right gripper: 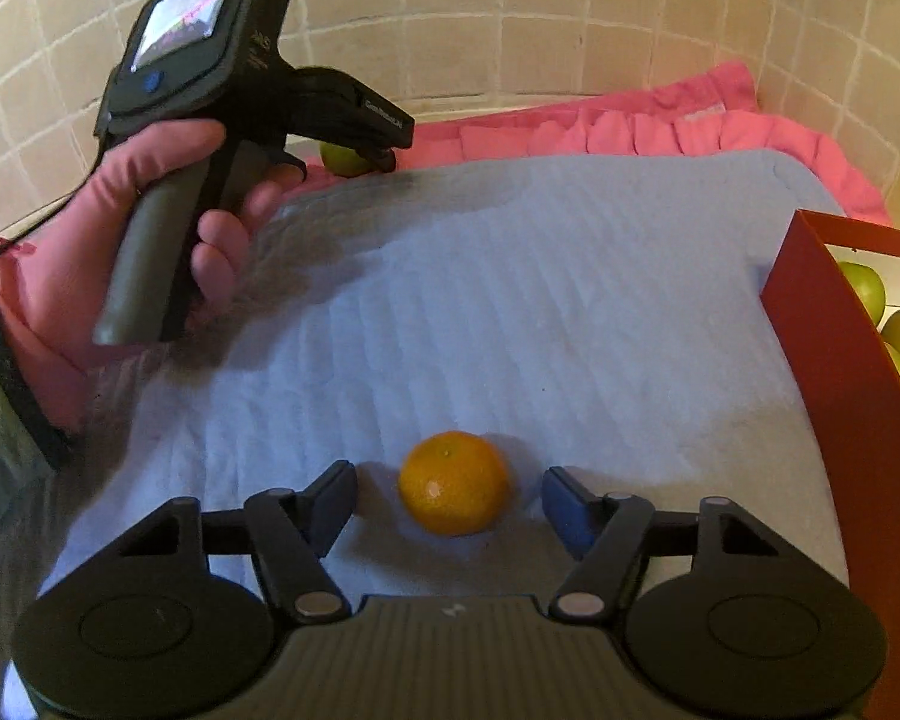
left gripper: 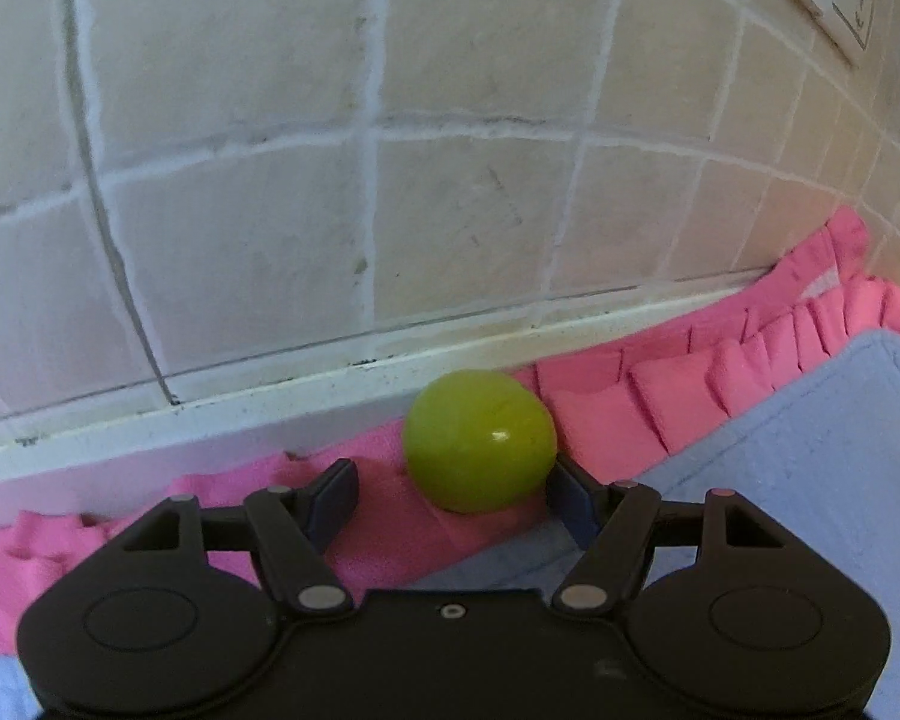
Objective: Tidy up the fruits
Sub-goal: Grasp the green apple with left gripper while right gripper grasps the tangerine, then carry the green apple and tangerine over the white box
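Pink cloth point(left gripper: 600, 414) and tiled wall point(left gripper: 450, 180) crowd the green fruit point(left gripper: 479, 441).

Glossy smooth green fruit point(left gripper: 479, 441), dimpled orange point(right gripper: 453, 482), quilted blue cloth point(right gripper: 510, 300), matt tiles point(left gripper: 462, 48), plastic tray point(right gripper: 834, 372)

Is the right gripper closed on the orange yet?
No, open. The right gripper brackets the orange, with gaps on both sides.

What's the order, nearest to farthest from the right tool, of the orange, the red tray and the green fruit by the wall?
1. Orange: between the tool's fingers.
2. Red tray: right side.
3. Green fruit: far left, by the wall.
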Tool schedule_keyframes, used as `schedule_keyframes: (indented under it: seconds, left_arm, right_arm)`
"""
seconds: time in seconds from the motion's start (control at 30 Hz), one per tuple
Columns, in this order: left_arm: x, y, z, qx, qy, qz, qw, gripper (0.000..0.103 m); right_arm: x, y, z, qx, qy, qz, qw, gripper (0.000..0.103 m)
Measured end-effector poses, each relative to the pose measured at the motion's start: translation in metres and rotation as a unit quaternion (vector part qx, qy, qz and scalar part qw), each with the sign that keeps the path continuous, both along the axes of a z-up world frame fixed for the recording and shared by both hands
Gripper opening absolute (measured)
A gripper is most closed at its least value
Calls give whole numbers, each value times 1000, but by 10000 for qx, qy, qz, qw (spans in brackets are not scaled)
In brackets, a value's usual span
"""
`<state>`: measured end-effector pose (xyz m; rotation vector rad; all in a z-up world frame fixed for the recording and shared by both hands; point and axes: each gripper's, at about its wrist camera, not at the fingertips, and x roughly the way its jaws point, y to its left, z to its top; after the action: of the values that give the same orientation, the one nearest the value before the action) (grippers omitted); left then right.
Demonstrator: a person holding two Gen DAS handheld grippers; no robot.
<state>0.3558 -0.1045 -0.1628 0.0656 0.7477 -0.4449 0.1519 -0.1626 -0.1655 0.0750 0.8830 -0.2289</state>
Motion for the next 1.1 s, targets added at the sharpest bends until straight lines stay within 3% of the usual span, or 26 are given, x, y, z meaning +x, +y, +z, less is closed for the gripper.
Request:
schedule_keyframes:
  seconds: [0.27,0.43,0.77,0.83,0.9,1.0,1.1]
  left_arm:
    - [-9,2,-6,-36,-226,9,9997,85]
    - [-11,-2,-6,68,-281,-4,9996,85]
    - [-9,-6,-8,16,-270,-13,9996,85]
    - [-9,-4,-8,-13,-284,-34,9996,82]
    - [-11,-3,-7,-48,-311,-87,9995,71]
    - [-15,-6,-6,28,-425,-196,9989,62]
    - [-16,-8,-6,81,-451,-223,9987,63]
  right_arm:
    - [6,-1,-6,-55,-117,-19,9999,72]
    - [9,2,-3,-146,-109,87,9998,66]
    - [6,2,0,-76,-86,132,9998,63]
    - [4,4,0,-123,-107,191,9997,49]
    - [3,7,1,-255,-135,269,9992,39]
    - [1,9,2,-289,-151,288,9991,39]
    - [-1,9,2,-239,-172,293,9991,39]
